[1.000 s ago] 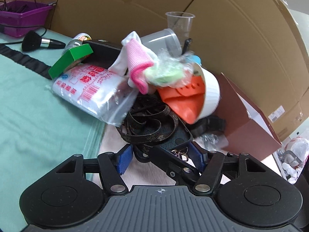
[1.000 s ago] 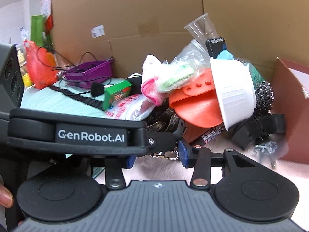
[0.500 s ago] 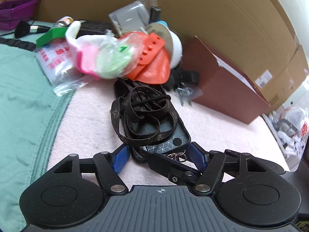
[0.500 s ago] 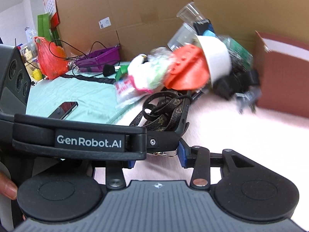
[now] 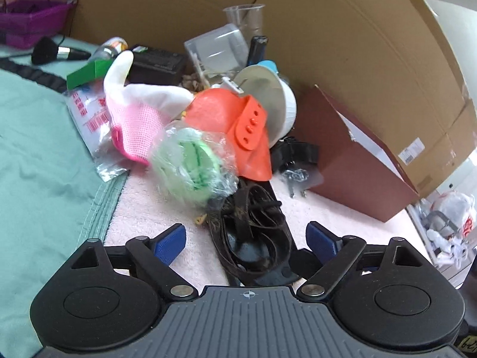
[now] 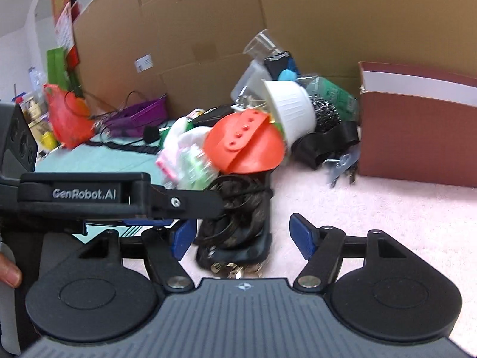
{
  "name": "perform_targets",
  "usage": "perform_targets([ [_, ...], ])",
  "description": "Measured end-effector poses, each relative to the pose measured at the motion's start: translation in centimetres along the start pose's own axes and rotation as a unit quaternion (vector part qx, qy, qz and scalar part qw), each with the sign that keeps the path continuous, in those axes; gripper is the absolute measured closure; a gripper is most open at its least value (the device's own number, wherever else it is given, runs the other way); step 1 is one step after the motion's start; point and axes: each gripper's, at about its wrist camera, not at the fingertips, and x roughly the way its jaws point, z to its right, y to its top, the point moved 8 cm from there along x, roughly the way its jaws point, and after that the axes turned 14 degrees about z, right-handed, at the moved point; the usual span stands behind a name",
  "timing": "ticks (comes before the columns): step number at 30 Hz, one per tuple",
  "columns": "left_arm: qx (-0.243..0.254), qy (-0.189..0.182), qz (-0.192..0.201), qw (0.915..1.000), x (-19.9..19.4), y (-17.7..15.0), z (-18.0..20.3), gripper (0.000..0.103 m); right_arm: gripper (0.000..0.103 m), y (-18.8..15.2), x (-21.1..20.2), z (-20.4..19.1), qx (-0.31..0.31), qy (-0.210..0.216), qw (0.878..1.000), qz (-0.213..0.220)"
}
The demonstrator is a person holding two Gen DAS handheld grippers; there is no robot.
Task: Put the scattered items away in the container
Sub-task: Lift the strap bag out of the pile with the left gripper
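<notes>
Left tongs (image 5: 246, 237): jaws opening, blue pads wide apart and touching nothing. Between them, bottom centre of the left wrist frame, lies a black phone case (image 5: 256, 250) with a brown strap (image 5: 253, 217) coiled on top.

Right tongs (image 6: 243, 232): jaws opening, pads clear of the same case (image 6: 238, 247), which sits between them at bottom centre of the right wrist frame with the strap (image 6: 235, 200) heaped on it. One arm of the left tool crosses the left of this frame. A fingertip (image 6: 9, 274) shows at the far left edge.

Case and strap rest on a pink towel (image 5: 167, 217), lower centre. A teal cloth (image 5: 44, 164) covers the left of the left wrist frame.

Just beyond the strap, mid-frame: a green bundle in clear wrap (image 5: 190, 161), a pink glove (image 5: 134, 125) to its left, an orange silicone piece (image 5: 235, 125) to its right. A white bowl (image 5: 277, 101), tipped on its side, leans behind the orange piece. A printed plastic bag (image 5: 89, 119) lies left of the glove.

Right of the heap stands a brown box (image 5: 357, 161), open top edge showing white. Cardboard (image 5: 328, 29) walls the back. A purple tray (image 5: 26, 24) sits at upper left. The heap is not in any container.
</notes>
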Motion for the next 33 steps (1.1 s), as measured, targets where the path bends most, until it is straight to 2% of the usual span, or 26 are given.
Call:
perform_targets([
  [4, -0.009, -0.01, -0.013, 0.9998, 1.4, 0.0, -0.4, 0.021, 0.035, -0.1, 1.0, 1.1, 0.027, -0.002, 1.0, -0.01],
  [12, 0.005, -0.008, -0.012, 0.9999, 2.9, -0.1, -0.2, 0.021, 0.042, -1.4, 4.0, 0.9, 0.056, 0.022, 0.997, -0.047],
  [14, 0.012, -0.005, -0.01, 0.9999, 2.9, -0.1, -0.1, 0.024, 0.046, -1.7, 4.5, 0.8, 0.061, 0.025, 0.997, -0.05],
  [15, 0.016, -0.004, -0.01, 0.9998, 2.8, -0.2, 0.0, 0.031, 0.048, -1.6, 4.6, 0.8, 0.057, 0.023, 0.997, -0.049],
  [16, 0.018, -0.001, -0.009, 0.9998, 2.6, -0.2, 0.1, 0.033, 0.052, -1.6, 4.7, 0.7, 0.051, 0.019, 0.997, -0.048],
  [19, 0.012, -0.003, -0.014, 0.9998, 2.0, -0.6, 0.5, 0.036, 0.064, -1.4, 4.2, 0.9, 0.048, 0.009, 0.998, -0.048],
  [22, 0.014, -0.01, -0.018, 0.9997, 1.6, -1.1, 1.6, 0.037, 0.068, -1.2, 3.0, 1.5, 0.057, 0.008, 0.997, -0.049],
  [28, 0.013, -0.041, -0.008, 0.999, 1.0, -1.1, 4.4, 0.037, 0.068, -0.3, 0.0, 2.4, 0.043, -0.009, 0.999, -0.026],
  [33, 0.008, -0.047, 0.004, 0.9988, 0.2, -0.8, 5.7, 0.036, 0.068, 1.2, -1.1, 2.9, 0.03, -0.022, 0.999, 0.003],
])
